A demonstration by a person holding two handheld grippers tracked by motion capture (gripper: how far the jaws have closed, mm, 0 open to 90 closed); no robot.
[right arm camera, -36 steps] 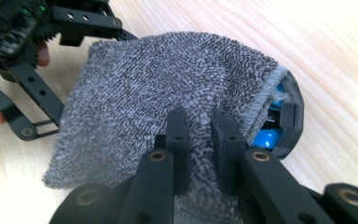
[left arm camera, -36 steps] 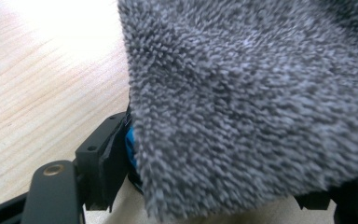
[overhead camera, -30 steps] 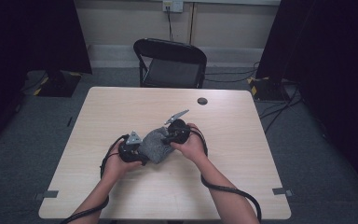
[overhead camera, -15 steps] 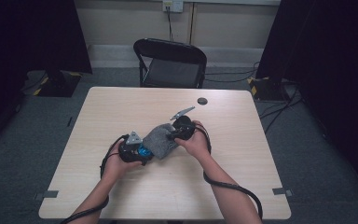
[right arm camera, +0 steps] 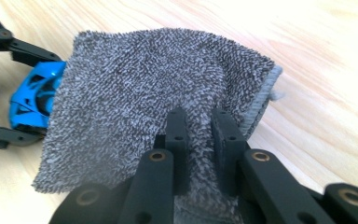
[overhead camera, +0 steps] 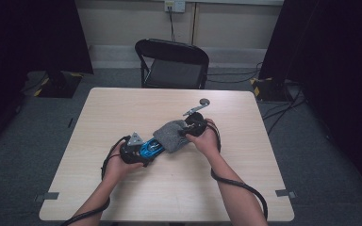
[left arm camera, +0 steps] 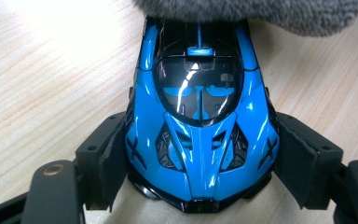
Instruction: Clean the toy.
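A glossy blue toy car [left arm camera: 200, 121] sits on the table, and my left gripper [left arm camera: 200, 163] is shut on it, pads pressing both its flanks. In the high view the car [overhead camera: 150, 149] lies left of centre in the left gripper [overhead camera: 143, 151]. A grey terry cloth [right arm camera: 140, 84] covers the car's far end [right arm camera: 32, 93]. My right gripper [right arm camera: 200, 140] is shut on the cloth's near edge. From above, the cloth [overhead camera: 171, 135] stretches between the car and the right gripper [overhead camera: 189, 130].
The light wooden table [overhead camera: 122, 108] has bare room on all sides of the hands. A small dark round object [overhead camera: 204, 101] lies just beyond the right gripper. A black folding chair [overhead camera: 172, 63] stands behind the far edge. Cables trail from both grippers.
The right gripper has drawn the grey cloth to the right and away, uncovering most of the blue car. The left gripper and the car have stayed put.
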